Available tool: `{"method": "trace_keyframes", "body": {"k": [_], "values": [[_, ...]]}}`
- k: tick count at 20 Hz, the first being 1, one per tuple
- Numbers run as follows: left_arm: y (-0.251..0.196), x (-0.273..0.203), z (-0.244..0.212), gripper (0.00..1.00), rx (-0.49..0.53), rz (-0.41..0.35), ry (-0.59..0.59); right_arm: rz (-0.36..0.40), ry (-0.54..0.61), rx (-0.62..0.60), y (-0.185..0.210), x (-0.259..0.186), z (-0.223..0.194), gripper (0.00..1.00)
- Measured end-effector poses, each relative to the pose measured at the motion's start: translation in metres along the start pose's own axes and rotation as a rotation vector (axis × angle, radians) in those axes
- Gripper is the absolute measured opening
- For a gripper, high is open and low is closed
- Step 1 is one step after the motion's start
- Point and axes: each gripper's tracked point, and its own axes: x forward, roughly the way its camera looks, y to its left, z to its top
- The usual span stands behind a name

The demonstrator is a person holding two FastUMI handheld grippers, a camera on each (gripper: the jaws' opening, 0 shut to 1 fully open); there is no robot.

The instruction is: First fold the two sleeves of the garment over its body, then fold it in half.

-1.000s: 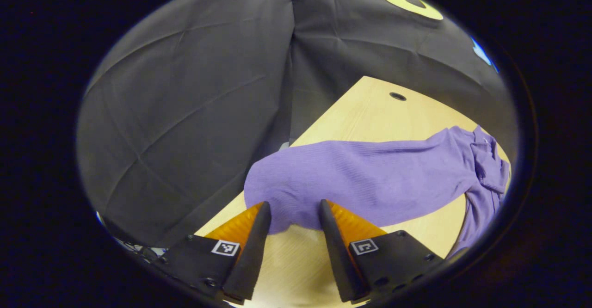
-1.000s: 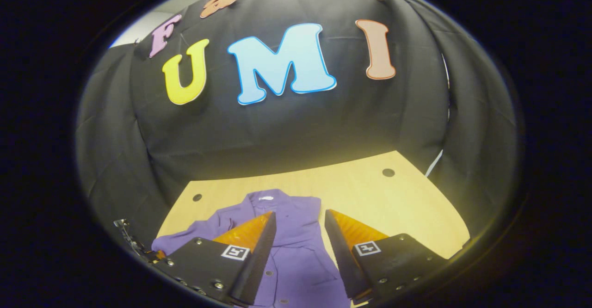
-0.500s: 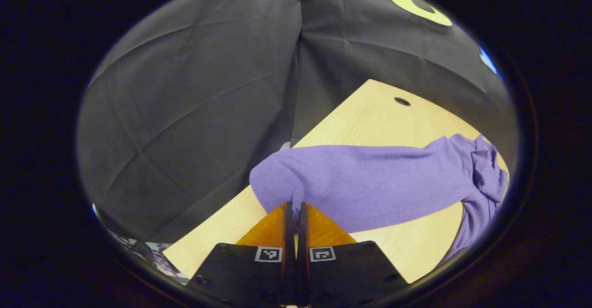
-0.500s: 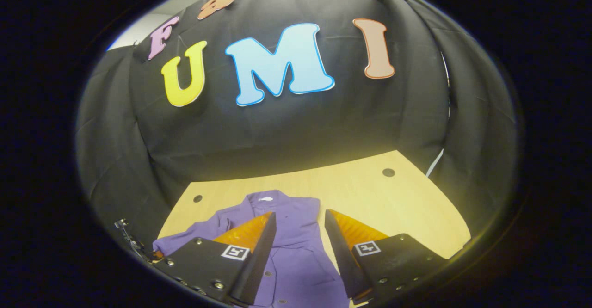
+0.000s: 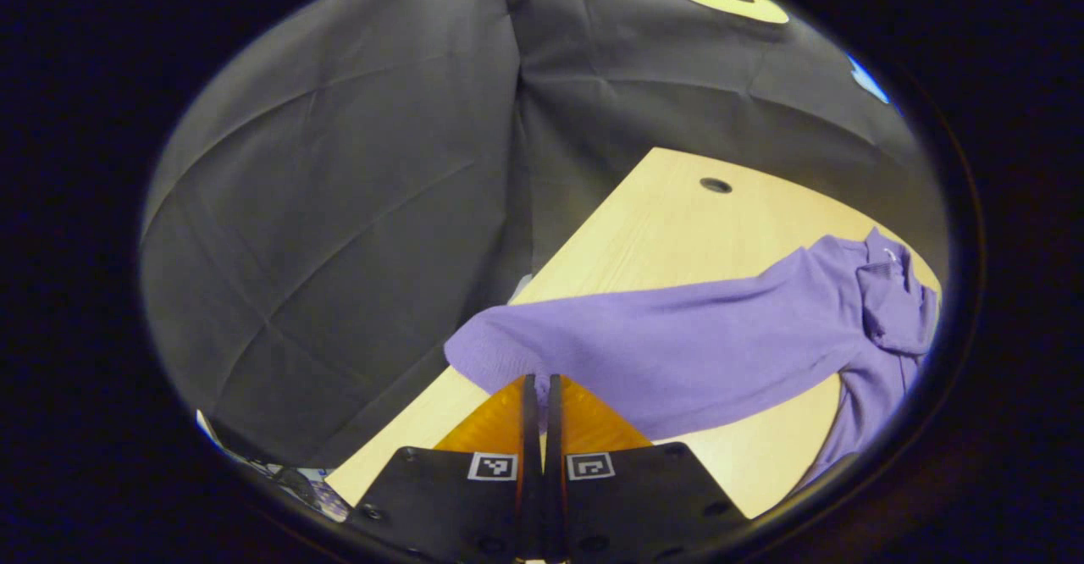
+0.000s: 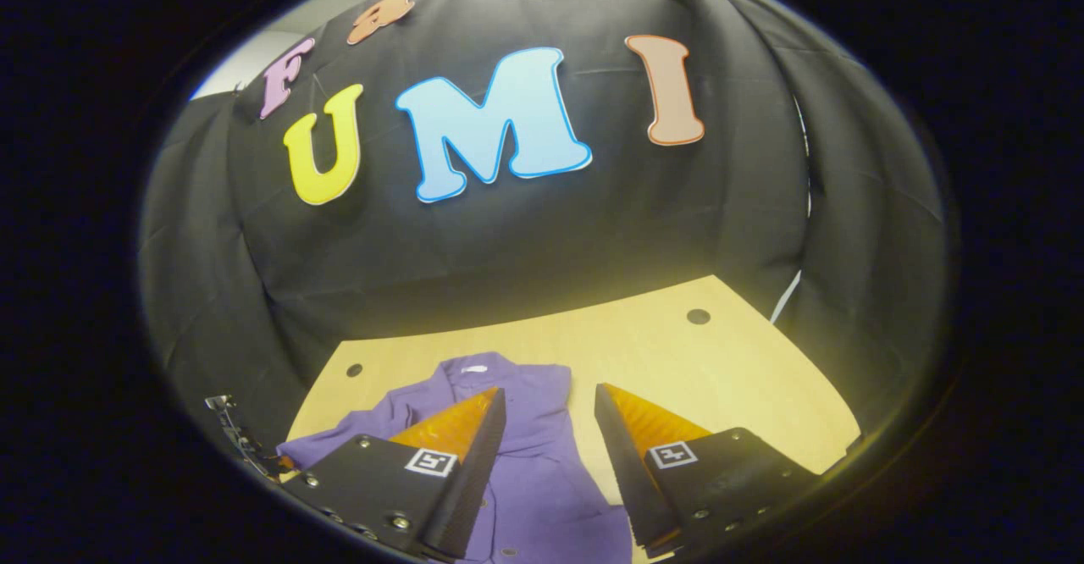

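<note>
1. The purple garment (image 6: 542, 496) lies flat on the pale wood worktop (image 6: 677, 361), collar toward the booth wall, buttons down its front.
2. One sleeve (image 5: 660, 344) stretches out toward the worktop's edge, well away from the body.
3. The left gripper (image 5: 538, 395) is clamped on that sleeve's cuff end, fingers pressed together with cloth between them.
4. The right gripper (image 6: 546, 428) hovers above the garment's body, fingers spread wide, holding nothing.
5. Handling, as a judgement: a light, soft ribbed knit that drapes and sags, with no stiffness to hold a crease.
6. Best hold is at the cuff, carrying it across the body so the fold falls at the shoulder seam.
7. Neither sleeve is folded yet.
</note>
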Motion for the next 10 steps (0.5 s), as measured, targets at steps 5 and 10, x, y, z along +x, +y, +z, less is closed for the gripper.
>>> {"method": "trace_keyframes", "body": {"k": [5, 10], "values": [[-0.053, -0.01, 0.043, 0.07, 0.027, -0.084, -0.066, -0.004, -0.009, 0.038, -0.006, -0.002, 0.0, 0.68], [-0.124, -0.026, 0.086, 0.07, 0.077, -0.184, -0.124, -0.023, -0.023, 0.07, -0.024, -0.009, 0.002, 0.68]]}}
